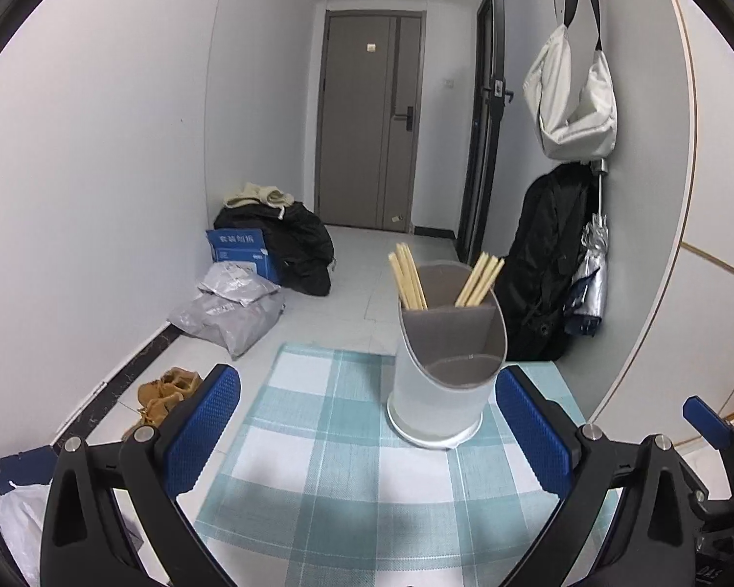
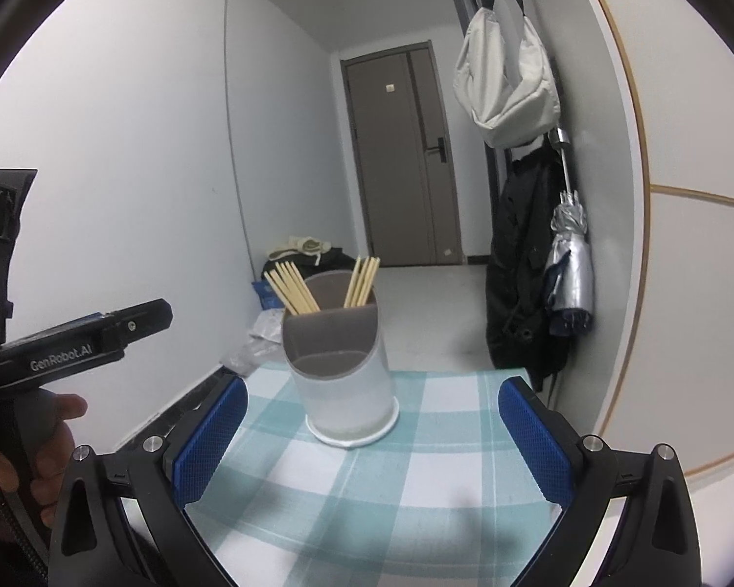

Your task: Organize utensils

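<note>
1. A white utensil holder [image 1: 443,381] with a grey divided insert is seen standing upright on a teal-and-white checked tablecloth [image 1: 328,464], toward the far edge of the table.
2. Two bundles of pale wooden chopsticks [image 1: 408,276] are held in its rear compartments: one bundle leans left, the other chopstick bundle [image 1: 479,280] leans right. The lower front compartment is shown with nothing visible in it.
3. The left gripper [image 1: 367,435] is held wide open, its blue pads spread apart with nothing between them. The holder is placed ahead of it, beyond the fingertips and nearer the right finger, without contact.
4. The right gripper [image 2: 373,435] is likewise spread wide and nothing is grasped. In its view the utensil holder [image 2: 342,381] is set ahead of the fingertips, slightly left of centre, apart from both pads.
5. At the left edge of the right wrist view, the body of the left tool is seen, gripped by a hand [image 2: 44,445].
6. Behind the table, a grey door [image 1: 367,117], a hanging white bag [image 1: 570,98] and a folded silver umbrella [image 1: 587,274] are visible.
</note>
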The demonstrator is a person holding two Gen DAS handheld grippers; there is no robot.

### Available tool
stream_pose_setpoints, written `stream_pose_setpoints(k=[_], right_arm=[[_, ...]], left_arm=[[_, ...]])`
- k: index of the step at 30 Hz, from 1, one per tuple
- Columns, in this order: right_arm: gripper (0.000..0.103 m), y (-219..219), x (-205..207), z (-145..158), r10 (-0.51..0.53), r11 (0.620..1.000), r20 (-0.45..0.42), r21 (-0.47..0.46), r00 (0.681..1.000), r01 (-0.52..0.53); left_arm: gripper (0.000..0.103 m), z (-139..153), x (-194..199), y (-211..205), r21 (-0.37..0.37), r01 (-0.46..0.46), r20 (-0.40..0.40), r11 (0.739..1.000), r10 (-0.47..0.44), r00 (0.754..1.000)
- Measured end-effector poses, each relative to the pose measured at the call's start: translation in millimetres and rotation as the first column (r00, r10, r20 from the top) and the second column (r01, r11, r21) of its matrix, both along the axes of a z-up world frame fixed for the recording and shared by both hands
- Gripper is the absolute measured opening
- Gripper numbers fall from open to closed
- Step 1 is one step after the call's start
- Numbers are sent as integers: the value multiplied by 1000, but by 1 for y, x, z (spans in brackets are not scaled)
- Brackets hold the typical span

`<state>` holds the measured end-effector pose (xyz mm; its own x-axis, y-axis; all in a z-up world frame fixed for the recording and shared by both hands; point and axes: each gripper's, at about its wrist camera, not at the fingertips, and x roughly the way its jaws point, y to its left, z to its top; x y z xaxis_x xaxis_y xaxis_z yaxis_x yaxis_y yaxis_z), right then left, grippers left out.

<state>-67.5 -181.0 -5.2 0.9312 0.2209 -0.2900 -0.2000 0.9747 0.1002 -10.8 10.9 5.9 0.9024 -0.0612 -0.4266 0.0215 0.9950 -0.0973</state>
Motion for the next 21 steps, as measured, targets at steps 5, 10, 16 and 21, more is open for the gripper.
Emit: stream_pose_setpoints(k=[5, 10, 16, 21], right_arm=[[103, 1, 3, -9, -13, 1000, -20, -4, 1000, 13], [103, 0, 6, -13, -24, 1000, -36, 10, 999, 24], [103, 0, 11, -17, -32, 999, -51, 15, 998, 33], [103, -1, 14, -19, -30, 999, -71, 22, 997, 32]], left_arm=[[102, -14, 4, 0, -10, 16, -29, 1000, -17, 999], [101, -19, 5, 0, 7, 19, -37, 1000, -19, 999], [101, -18, 11, 12, -37, 16, -36, 999, -17, 999], [101, -20, 14, 16, -60, 8, -56, 998, -11, 998]])
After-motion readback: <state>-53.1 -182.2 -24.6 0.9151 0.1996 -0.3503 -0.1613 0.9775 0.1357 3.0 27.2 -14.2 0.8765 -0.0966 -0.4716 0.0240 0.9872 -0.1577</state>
